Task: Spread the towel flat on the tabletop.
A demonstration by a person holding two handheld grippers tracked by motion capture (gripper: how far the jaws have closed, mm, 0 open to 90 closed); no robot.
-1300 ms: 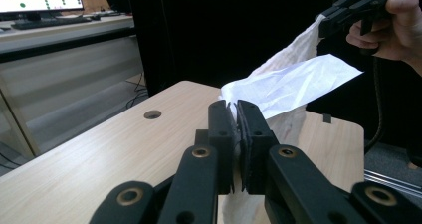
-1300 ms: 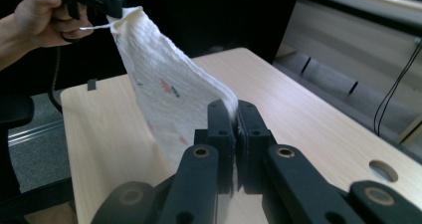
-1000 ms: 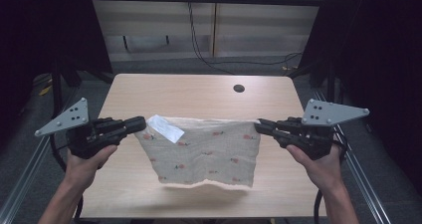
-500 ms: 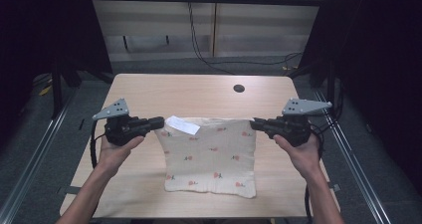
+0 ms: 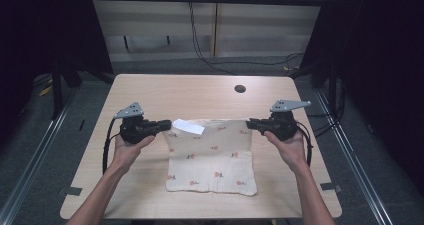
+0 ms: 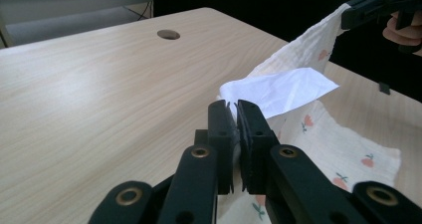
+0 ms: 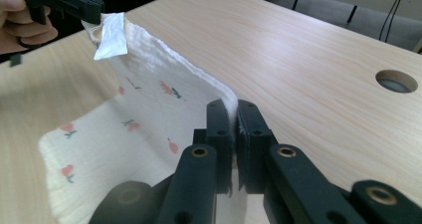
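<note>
Your left gripper is clenched on the far left corner of the cloth, right beside its white label. Your right gripper pinches the far right corner. The cloth's far edge is lifted between them; its near part lies on the table, mid-table.

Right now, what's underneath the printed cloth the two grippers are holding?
Under the cloth lies the wooden table; its near part rests flat there. The left gripper and right gripper pinch the far corners. Anything beneath the flat part is covered.
</note>
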